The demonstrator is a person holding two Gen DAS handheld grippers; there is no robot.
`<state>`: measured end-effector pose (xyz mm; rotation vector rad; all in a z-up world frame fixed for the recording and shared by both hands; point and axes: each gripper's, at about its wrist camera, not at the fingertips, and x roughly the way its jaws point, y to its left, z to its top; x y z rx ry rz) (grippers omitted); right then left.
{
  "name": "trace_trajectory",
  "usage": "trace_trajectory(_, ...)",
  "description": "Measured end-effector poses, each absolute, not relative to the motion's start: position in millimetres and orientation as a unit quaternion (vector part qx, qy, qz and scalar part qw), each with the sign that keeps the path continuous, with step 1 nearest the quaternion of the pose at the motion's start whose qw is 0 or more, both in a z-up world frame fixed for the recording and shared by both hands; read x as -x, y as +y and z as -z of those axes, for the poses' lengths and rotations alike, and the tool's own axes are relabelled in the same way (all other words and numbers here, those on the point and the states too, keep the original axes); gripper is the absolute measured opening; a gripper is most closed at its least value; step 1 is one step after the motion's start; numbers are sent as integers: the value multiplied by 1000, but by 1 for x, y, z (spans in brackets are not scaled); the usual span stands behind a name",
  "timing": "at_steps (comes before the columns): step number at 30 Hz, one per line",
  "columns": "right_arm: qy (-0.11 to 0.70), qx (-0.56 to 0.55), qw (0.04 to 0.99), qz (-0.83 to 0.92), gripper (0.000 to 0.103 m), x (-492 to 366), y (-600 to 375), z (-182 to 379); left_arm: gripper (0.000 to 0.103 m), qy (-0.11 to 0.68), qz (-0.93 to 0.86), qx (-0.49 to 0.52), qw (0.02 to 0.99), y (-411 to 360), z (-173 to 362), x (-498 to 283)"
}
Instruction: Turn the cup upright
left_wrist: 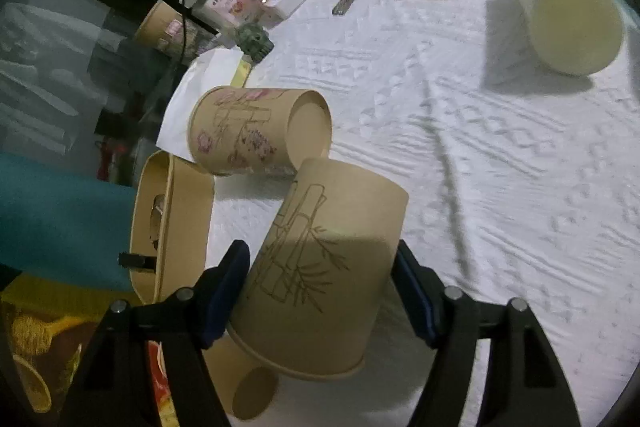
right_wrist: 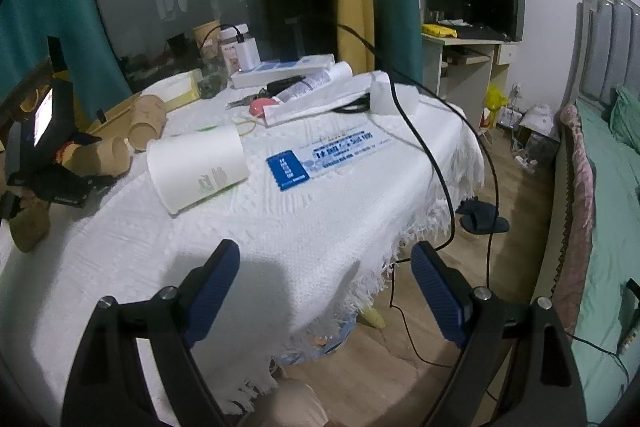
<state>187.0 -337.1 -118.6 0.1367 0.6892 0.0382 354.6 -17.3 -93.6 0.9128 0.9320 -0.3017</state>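
Your left gripper (left_wrist: 320, 291) has its jaws clamped on the brown paper cup with a bamboo drawing (left_wrist: 320, 267), held tilted, base away from you and rim toward the camera, above the white textured tablecloth (left_wrist: 480, 187). Just beyond it, a second brown paper cup with pink flowers (left_wrist: 256, 131) lies on its side. Your right gripper (right_wrist: 324, 291) hovers over the table edge, jaws spread wide with nothing between them. A white paper cup (right_wrist: 198, 167) lies on its side ahead of it.
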Motion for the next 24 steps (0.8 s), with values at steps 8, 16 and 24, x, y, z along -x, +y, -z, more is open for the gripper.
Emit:
trace_trajectory(8,324,-63,943,-47,86,-164,-317,104,71,414,144,-397,806,-20,61,-276)
trace_trajectory(16,321,-55,942,-78,86,-129,-292,98,71,408,173,-385,810,-38,44,-169)
trace_trajectory(24,334,-43,936,-99,86,-95,-281,102,72,443,210,-401,774,-57,74,-122)
